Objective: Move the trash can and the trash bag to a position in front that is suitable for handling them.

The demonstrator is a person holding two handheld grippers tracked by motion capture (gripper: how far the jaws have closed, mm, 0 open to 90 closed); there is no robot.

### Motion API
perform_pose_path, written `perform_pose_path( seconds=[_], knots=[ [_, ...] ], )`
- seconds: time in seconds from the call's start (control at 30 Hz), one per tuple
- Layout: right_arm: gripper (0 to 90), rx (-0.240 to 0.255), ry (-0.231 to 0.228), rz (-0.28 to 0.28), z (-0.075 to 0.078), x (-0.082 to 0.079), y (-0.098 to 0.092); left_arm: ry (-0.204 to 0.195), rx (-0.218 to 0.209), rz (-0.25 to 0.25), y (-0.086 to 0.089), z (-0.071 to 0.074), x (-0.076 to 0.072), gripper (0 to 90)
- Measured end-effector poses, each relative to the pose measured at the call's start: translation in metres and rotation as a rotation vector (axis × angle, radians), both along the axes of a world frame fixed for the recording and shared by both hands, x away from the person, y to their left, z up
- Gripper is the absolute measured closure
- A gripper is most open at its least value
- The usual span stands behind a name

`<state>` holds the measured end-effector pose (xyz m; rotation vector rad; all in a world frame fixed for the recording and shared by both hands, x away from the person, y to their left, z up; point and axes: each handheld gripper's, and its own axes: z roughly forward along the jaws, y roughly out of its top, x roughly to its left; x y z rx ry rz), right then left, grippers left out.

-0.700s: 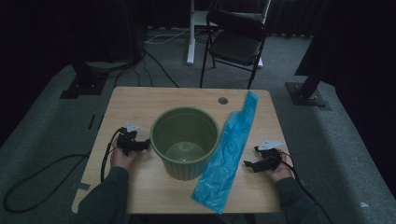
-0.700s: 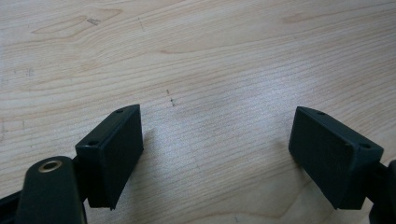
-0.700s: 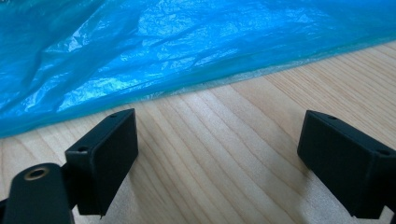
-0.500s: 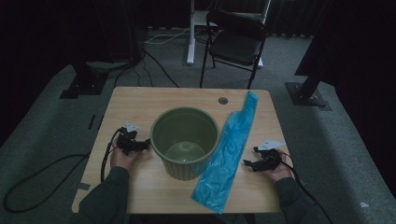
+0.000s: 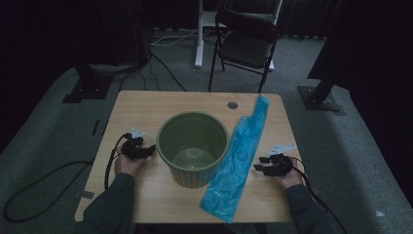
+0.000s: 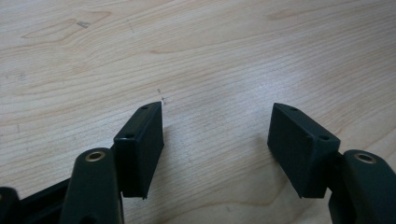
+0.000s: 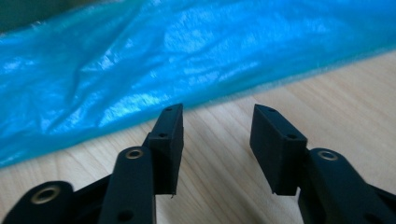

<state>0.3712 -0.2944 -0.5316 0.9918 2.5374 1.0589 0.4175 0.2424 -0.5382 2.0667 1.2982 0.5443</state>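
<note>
Barely moved since before: both hands resting on table (image 5: 146, 105). Right gripper (image 5: 263, 168) just right of long blue bag (image 5: 238, 158), jaws apart, empty, pointing at its edge. Bag lying near-to-far, beside green bucket (image 5: 192, 146). Left gripper (image 5: 146, 151) apart, empty, farther off.
</note>
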Motion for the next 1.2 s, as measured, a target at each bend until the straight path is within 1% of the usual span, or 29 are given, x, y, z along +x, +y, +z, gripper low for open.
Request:
perform_pose_path(
  seconds=[0.03,0.07,0.1,0.13,0.17,0.2,0.23,0.3,0.37,0.4,0.43,0.47,0.57,0.6,0.63,0.7,0.8,0.87,0.97,1.07,1.13,1.2],
  knots=[
    [56.3,0.009,-0.011,0.006,0.006,-0.001,0.003,0.017,0.007,-0.019,-0.002,0.002,-0.001,46.7],
    [56.3,0.021,-0.014,0.009,0.009,-0.002,0.004,0.017,0.007,-0.019,-0.002,0.002,-0.001,49.4],
    [56.3,0.025,-0.021,0.013,0.011,-0.002,0.005,0.027,0.009,-0.044,-0.004,0.003,-0.002,50.0],
    [56.3,0.026,-0.029,0.015,0.014,-0.003,0.006,0.027,0.009,-0.044,-0.004,0.003,-0.002,50.0],
    [56.4,0.032,-0.039,0.020,0.016,-0.003,0.008,0.028,0.011,-0.067,-0.006,0.004,-0.002,50.1],
    [56.3,0.036,-0.045,0.022,0.019,-0.003,0.010,0.031,0.005,-0.078,-0.007,0.004,-0.002,50.3],
    [56.3,0.036,-0.045,0.022,0.019,-0.003,0.010,0.031,0.005,-0.078,-0.007,0.004,-0.002,50.8],
    [57.4,0.065,-0.057,0.036,0.027,-0.002,0.014,0.046,-0.012,-0.103,-0.009,0.005,-0.003,52.2],
    [58.4,0.090,-0.056,0.047,0.032,-0.001,0.017,0.044,-0.032,-0.123,-0.009,0.008,-0.003,52.3],
    [59.1,0.096,-0.060,0.055,0.034,0.000,0.018,0.052,-0.042,-0.137,-0.010,0.009,-0.003,52.3],
    [60.1,0.097,-0.069,0.060,0.036,0.000,0.020,0.052,-0.042,-0.137,-0.010,0.009,-0.003,52.3],
    [60.9,0.095,-0.070,0.066,0.037,0.000,0.022,0.069,-0.077,-0.166,-0.011,0.012,-0.005,52.3],
    [62.2,0.095,-0.079,0.087,0.041,-0.001,0.029,0.051,-0.112,-0.208,-0.013,0.020,-0.010,52.3],
    [62.2,0.095,-0.079,0.087,0.041,-0.001,0.029,0.051,-0.112,-0.208,-0.013,0.020,-0.010,52.3],
    [62.3,0.098,-0.081,0.093,0.043,-0.002,0.032,0.039,-0.126,-0.222,-0.013,0.024,-0.012,52.3],
    [62.9,0.104,-0.085,0.107,0.045,-0.002,0.036,0.014,-0.140,-0.252,-0.014,0.031,-0.017,52.4],
    [63.6,0.121,-0.089,0.119,0.050,-0.002,0.043,-0.024,-0.141,-0.291,-0.017,0.040,-0.025,53.6],
    [63.6,0.122,-0.095,0.124,0.052,-0.002,0.048,-0.043,-0.147,-0.311,-0.018,0.045,-0.029,53.7],
    [63.5,0.141,-0.100,0.132,0.054,-0.001,0.053,-0.053,-0.165,-0.340,-0.019,0.049,-0.032,56.6],
    [63.6,0.144,-0.098,0.144,0.057,0.000,0.060,-0.061,-0.161,-0.364,-0.020,0.053,-0.035,56.9],
    [63.5,0.147,-0.106,0.154,0.059,0.000,0.065,-0.075,-0.150,-0.381,-0.020,0.057,-0.038,56.9],
    [62.8,0.137,-0.105,0.162,0.060,0.001,0.071,-0.087,-0.145,-0.401,-0.020,0.060,-0.041,56.8]
  ],
)
